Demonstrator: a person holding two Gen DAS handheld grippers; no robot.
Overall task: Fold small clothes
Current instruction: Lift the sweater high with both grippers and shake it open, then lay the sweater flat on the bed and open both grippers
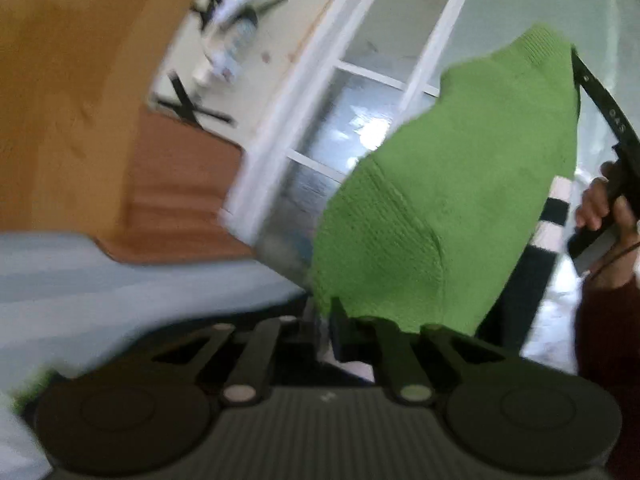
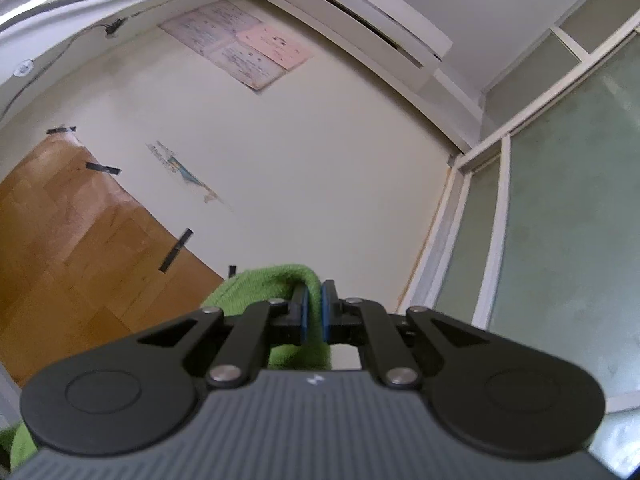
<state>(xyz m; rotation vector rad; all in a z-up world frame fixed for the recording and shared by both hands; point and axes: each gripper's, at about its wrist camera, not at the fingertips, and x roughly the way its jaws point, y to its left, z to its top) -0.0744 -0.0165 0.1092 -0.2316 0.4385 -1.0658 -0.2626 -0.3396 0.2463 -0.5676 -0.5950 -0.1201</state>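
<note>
A small green knitted garment (image 1: 452,208) hangs stretched in the air between my two grippers. My left gripper (image 1: 340,316) is shut on its lower edge. In the left wrist view the right gripper (image 1: 576,60) shows at the upper right, gripping the garment's ribbed far end, with the person's hand (image 1: 608,208) on its handle. In the right wrist view my right gripper (image 2: 314,308) is shut on a rolled edge of the green garment (image 2: 272,284), with its blue pads pressed against the cloth. That view points up at the wall and ceiling.
A pale blue-grey surface (image 1: 120,280) lies at the lower left of the left wrist view, with a brown wooden panel (image 1: 60,100) behind it. White-framed glass partitions (image 1: 360,112) stand behind the garment. An air conditioner (image 2: 360,4) hangs high on the cream wall (image 2: 300,152).
</note>
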